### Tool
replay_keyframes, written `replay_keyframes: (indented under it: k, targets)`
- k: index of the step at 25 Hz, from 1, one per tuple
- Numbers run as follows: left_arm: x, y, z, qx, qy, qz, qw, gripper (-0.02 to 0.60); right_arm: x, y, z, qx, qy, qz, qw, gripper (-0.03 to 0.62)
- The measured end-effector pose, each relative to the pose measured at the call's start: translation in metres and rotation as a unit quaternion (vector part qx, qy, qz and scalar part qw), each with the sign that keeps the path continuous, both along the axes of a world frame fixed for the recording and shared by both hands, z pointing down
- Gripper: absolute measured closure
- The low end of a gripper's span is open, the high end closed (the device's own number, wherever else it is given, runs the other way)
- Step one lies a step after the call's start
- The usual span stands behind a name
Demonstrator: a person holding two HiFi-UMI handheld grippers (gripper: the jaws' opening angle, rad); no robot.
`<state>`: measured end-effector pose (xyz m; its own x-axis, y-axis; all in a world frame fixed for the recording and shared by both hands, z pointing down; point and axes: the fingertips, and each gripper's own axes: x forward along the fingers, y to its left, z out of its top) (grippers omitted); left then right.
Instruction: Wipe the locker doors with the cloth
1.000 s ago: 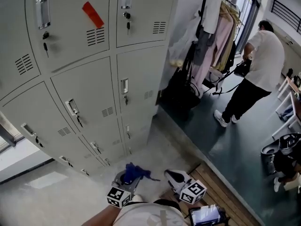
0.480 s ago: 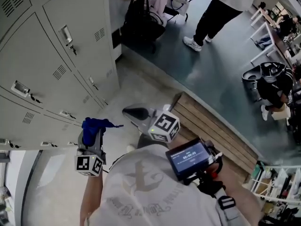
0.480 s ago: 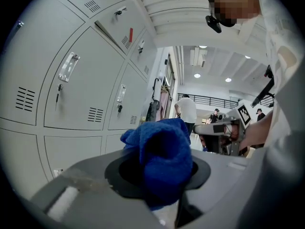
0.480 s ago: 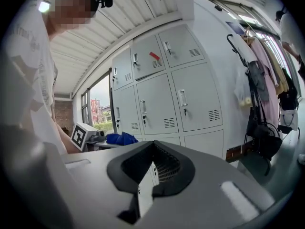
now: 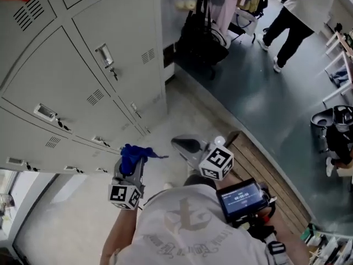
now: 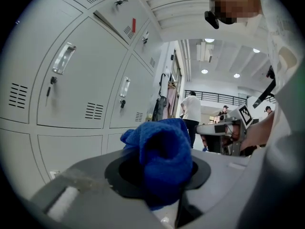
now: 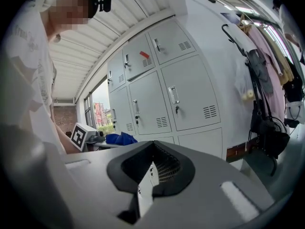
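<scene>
The left gripper (image 5: 130, 167) has its jaws clamped on the bunched blue cloth (image 5: 134, 153). The cloth sits near the lower locker doors (image 5: 94, 76) and does not touch them. The right gripper (image 5: 185, 146), just beside the left, has its jaws closed together with nothing between them.

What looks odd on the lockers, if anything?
Only a red strip stuck at a slant on one upper locker door; no other door in view carries one. Nothing looks spilled or damaged.

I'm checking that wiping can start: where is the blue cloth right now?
Head view, lower left of centre: the blue cloth is clamped in the left gripper, near the lower locker doors, left of the right gripper.
</scene>
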<state>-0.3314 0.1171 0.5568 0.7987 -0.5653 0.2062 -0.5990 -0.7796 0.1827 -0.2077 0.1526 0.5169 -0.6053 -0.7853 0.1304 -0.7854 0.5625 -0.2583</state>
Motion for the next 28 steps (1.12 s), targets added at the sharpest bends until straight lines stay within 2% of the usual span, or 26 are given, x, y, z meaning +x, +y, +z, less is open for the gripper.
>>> replay_keyframes:
  k: [6,13,20,26,28]
  targets:
    - [0.075,-0.029,-0.008,-0.002,-0.007,0.003,1.0,0.437,0.066,-0.031,-0.001,-0.009,-0.008,-0.002,1.0,0.591]
    - [0.126,-0.067,-0.015,0.01,-0.027,-0.04,0.9988,0.437,0.123,-0.07,-0.011,0.001,-0.026,-0.043,0.999,0.591]
    - [0.136,-0.094,-0.012,-0.002,-0.039,-0.129,0.9909,0.437,0.158,-0.098,-0.005,-0.005,-0.043,-0.09,0.995,0.591]
    - [0.127,-0.123,-0.012,-0.015,-0.035,-0.18,0.983,0.437,0.165,-0.125,0.001,-0.012,-0.058,-0.11,0.992,0.591]
    - [0.116,-0.133,-0.005,-0.028,-0.036,-0.207,0.9773,0.437,0.162,-0.131,0.002,-0.017,-0.057,-0.116,0.991,0.591]
